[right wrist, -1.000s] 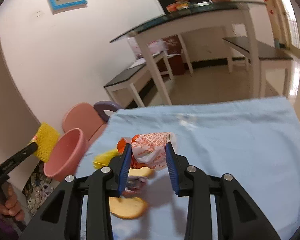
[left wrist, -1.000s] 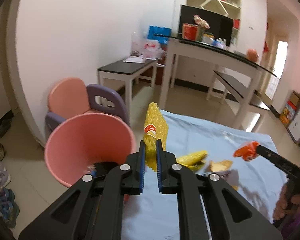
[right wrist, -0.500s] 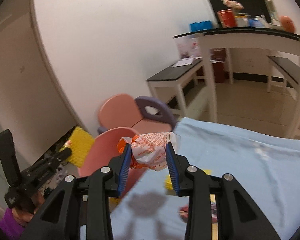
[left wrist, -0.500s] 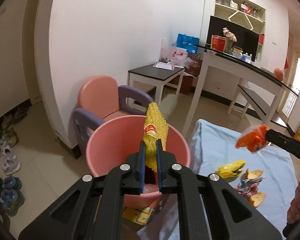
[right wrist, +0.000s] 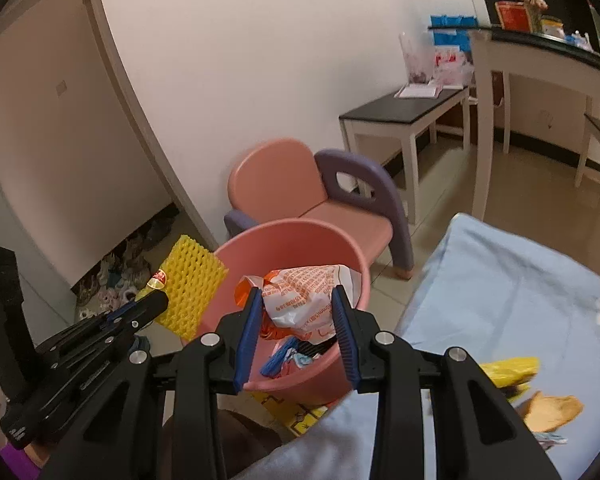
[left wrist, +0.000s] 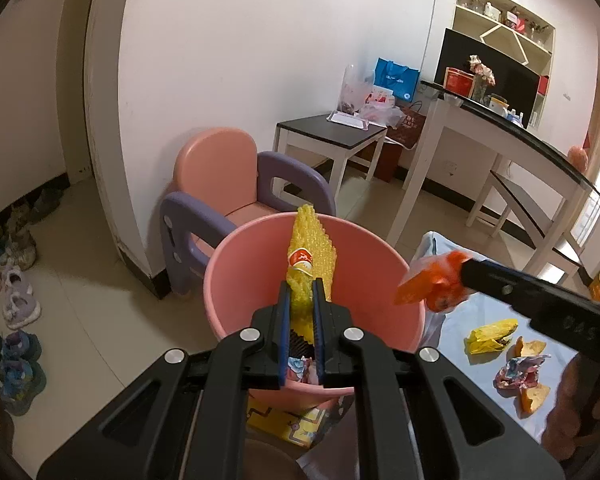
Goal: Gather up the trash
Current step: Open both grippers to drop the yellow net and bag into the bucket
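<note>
Yellow foam net (left wrist: 311, 252) and orange-white wrapper (right wrist: 304, 296) above pink bucket (right wrist: 352, 256).

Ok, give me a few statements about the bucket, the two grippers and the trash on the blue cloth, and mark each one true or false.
1. The left gripper is shut on the yellow foam net. True.
2. The right gripper is empty. False: it grips an orange and white wrapper.
3. The pink bucket already has trash inside. True.
4. The blue cloth holds no more trash. False: a yellow wrapper and other scraps lie there.
5. The bucket stands on the pink chair. False: it stands in front of it.
</note>
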A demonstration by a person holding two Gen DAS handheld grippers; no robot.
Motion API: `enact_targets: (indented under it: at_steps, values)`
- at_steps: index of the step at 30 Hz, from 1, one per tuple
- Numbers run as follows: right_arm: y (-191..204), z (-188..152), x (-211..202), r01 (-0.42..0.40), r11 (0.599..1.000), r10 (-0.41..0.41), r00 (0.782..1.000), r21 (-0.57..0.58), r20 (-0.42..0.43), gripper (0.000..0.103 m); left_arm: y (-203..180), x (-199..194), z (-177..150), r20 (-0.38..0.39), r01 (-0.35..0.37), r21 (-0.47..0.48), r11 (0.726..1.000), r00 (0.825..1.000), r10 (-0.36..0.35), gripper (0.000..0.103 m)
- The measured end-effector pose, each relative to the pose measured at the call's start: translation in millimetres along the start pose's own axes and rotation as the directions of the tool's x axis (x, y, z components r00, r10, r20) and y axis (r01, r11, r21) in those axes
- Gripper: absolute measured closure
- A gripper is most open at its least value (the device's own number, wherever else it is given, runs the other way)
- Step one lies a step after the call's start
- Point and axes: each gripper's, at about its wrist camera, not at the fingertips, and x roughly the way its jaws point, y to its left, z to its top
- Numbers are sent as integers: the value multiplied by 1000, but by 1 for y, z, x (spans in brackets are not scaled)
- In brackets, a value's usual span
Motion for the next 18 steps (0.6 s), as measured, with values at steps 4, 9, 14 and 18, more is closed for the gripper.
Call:
enact_targets:
  at_steps: [4, 9, 14, 18]
  values:
    - [4, -3, 16, 7, 1000, -7, 999, -5, -33, 67, 9, 8, -1, -27, -3, -15, 1000, 1000, 3, 92]
    - [7, -3, 32, 17, 1000, -17, 998, -10, -57, 67, 22, 17, -2, -59, 29, -76, 997, 998, -33, 72]
    - [8, -3, 38, 19, 1000, -20, 997, -8, -71, 62, 28, 18, -2, -58, 43, -87, 995, 997, -49, 69]
    - [7, -4, 33, 26, 1000, -27, 998, -12, -59, 59, 28, 16, -2, -59, 44, -86, 995, 997, -49, 69]
